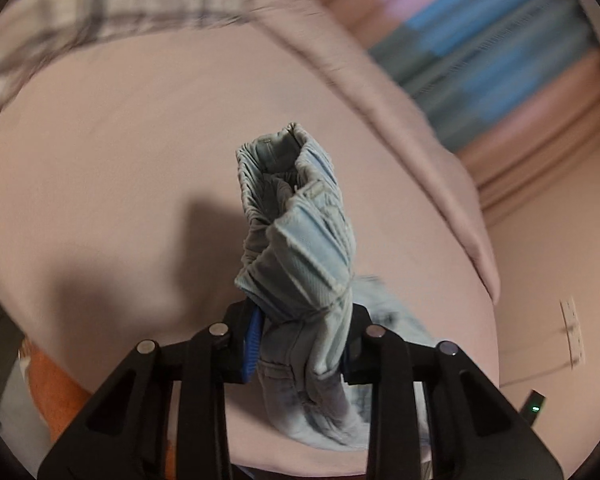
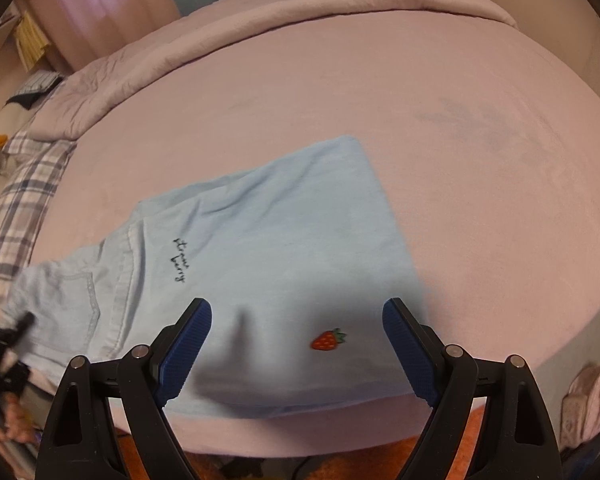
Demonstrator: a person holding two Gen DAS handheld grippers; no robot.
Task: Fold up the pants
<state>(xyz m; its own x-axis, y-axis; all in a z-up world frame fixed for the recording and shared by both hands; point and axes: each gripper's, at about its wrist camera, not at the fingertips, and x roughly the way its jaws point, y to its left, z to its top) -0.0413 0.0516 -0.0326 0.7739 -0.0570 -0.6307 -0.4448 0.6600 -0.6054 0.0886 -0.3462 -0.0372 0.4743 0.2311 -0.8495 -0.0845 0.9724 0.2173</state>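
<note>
At the bottom centre of the left wrist view, the left gripper (image 1: 300,344) is seen clamped on a bunched end of the pants (image 1: 296,232); the gathered waistband stands up above the pads, with the bed sheet (image 1: 120,160) behind it. In the right wrist view, the right gripper (image 2: 296,344) is held with its jaws spread wide and nothing between them, poised over the pants (image 2: 268,232), which are spread flat across the middle and lower left of the frame on the pink sheet (image 2: 460,160). A strawberry patch (image 2: 327,339) is seen between the pads, and stitched lettering (image 2: 181,261) to the left of centre. The left gripper is glimpsed, blurred, at the lower left edge. The fabric is judged to be light, soft denim: limp, easily creased, not slippery on the napped sheet. Hems and waistband are thicker and are judged the better hold; a pinch at the near folded edge would suit the right gripper.
</note>
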